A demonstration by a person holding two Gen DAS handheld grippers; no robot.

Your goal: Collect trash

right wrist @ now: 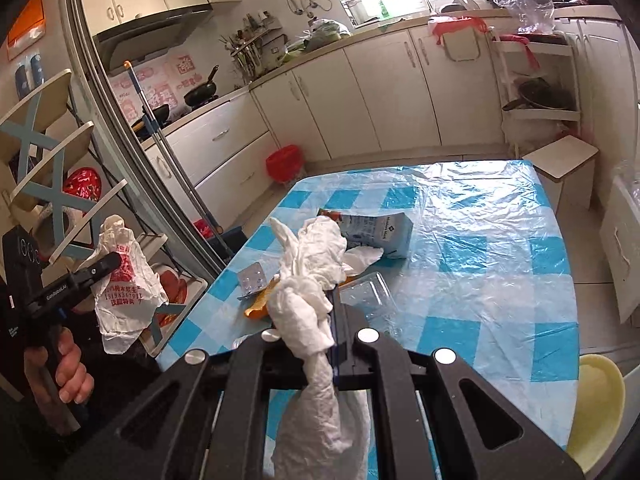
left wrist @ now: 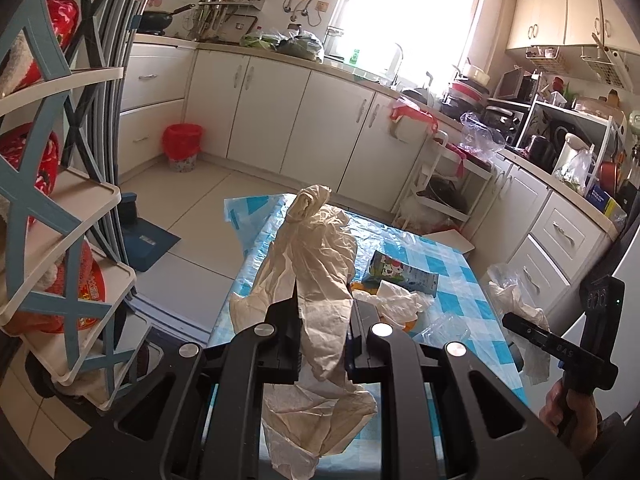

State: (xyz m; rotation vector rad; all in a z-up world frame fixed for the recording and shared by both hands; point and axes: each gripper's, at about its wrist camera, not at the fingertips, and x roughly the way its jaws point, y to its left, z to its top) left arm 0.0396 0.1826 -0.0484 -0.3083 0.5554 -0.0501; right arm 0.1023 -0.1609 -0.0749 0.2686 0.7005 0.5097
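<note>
Left gripper (left wrist: 324, 316) clamped on plastic bag (left wrist: 320, 248), right gripper (right wrist: 316, 312) clamped on tissue wad (right wrist: 308, 280), both above checked table (right wrist: 480, 248), carton (right wrist: 380, 232) lying near tissue.

Table (right wrist: 500, 240) under blue-and-white checked cloth with clear plastic sheet over it, extending ahead of both tools. On it, just ahead of the right tool's tips: milk carton (right wrist: 376, 234) lying flat, blister pack (right wrist: 252, 278), orange wrapper (right wrist: 258, 306), clear plastic tray (right wrist: 370, 294), crumpled tissue (left wrist: 394, 300).
</note>
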